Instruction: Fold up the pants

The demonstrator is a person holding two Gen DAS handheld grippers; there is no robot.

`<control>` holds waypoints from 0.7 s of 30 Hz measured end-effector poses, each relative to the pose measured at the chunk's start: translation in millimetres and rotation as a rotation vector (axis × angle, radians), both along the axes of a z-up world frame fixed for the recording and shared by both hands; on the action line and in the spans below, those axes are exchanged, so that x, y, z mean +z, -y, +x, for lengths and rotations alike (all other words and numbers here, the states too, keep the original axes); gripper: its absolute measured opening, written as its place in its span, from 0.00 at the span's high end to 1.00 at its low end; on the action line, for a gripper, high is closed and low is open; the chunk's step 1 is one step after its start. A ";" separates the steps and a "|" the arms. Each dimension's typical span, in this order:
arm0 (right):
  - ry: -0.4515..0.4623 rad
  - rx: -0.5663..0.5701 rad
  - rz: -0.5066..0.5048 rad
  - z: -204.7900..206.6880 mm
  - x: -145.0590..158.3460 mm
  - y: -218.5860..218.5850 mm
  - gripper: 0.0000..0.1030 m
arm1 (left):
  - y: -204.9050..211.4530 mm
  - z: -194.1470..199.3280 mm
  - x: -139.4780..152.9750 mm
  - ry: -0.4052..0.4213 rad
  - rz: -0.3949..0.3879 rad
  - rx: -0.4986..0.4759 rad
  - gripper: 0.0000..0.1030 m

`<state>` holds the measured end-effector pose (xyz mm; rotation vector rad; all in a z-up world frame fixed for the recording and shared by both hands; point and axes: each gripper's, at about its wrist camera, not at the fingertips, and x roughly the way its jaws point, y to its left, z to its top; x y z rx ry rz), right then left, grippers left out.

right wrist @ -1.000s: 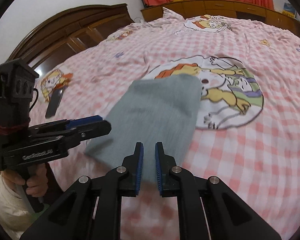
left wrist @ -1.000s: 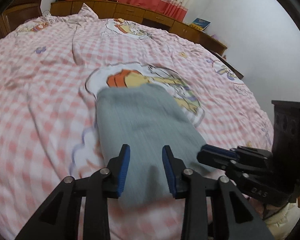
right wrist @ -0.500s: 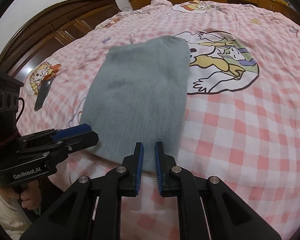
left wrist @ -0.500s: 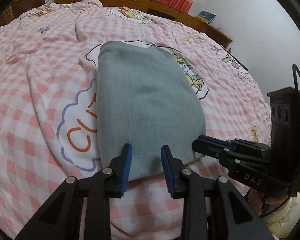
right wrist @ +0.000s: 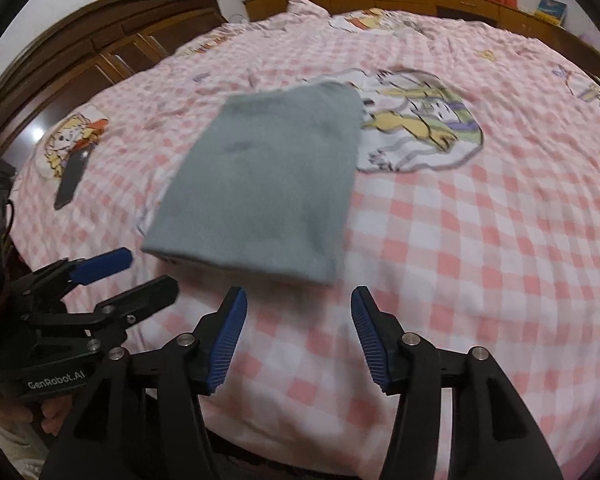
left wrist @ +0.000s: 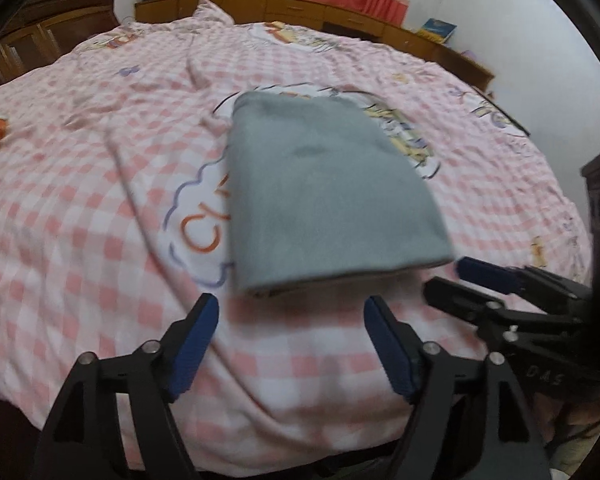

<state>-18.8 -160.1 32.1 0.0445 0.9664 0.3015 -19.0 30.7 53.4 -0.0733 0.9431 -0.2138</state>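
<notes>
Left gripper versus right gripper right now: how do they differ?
The left gripper stands wider apart than the right gripper. Left sits before the folded pants' near edge, right off their near right corner. Both have just been opening, with nothing between their fingers.

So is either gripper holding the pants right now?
No. Left gripper and right gripper have just opened, both empty; the folded pants lie free on the bed.

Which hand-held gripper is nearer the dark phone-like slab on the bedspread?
Left. The left hand-held gripper sits on the side of the grey folded pants where the slab lies; the right hand-held gripper is farther over.
</notes>
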 end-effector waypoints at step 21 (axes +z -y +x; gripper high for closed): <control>-0.065 -0.101 -0.033 14.8 -39.6 3.2 0.41 | -2.0 31.7 -44.5 -0.130 0.026 0.067 0.00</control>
